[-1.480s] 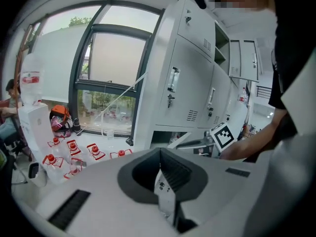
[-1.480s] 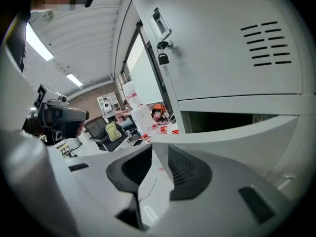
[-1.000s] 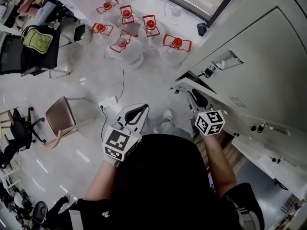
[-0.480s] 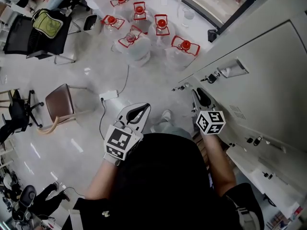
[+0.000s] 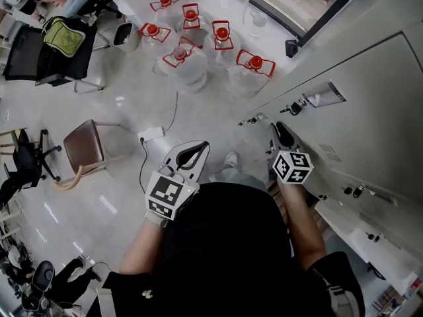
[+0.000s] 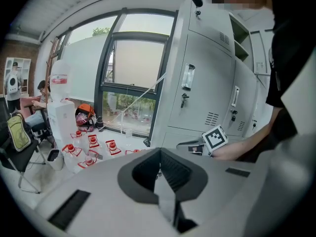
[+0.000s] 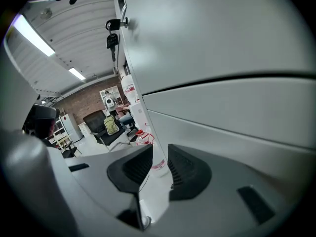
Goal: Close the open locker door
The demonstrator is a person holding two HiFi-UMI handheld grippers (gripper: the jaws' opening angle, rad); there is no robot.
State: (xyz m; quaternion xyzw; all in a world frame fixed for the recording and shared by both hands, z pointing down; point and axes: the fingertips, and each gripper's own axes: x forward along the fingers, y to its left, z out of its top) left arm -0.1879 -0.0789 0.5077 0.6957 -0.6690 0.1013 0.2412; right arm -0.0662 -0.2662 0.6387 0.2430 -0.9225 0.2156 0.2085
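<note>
The grey locker door lies nearly flush with the locker bank, its lock with a hanging key near the left edge. My right gripper rests against the door's lower left edge, jaws a narrow gap apart with nothing between them. In the right gripper view the door fills the right side, and the key dangles at the top. My left gripper hangs over the floor away from the lockers, shut and empty. In the left gripper view the locker bank stands ahead.
Several water jugs with red handles stand on the floor ahead. A brown chair is at the left, with a white power strip and cable beside it. A black chair holds a green bag. Lower locker doors stand ajar at the right.
The locker door has swung in toward the locker bank, and my right gripper has followed it slightly right. The left gripper has hardly moved.
</note>
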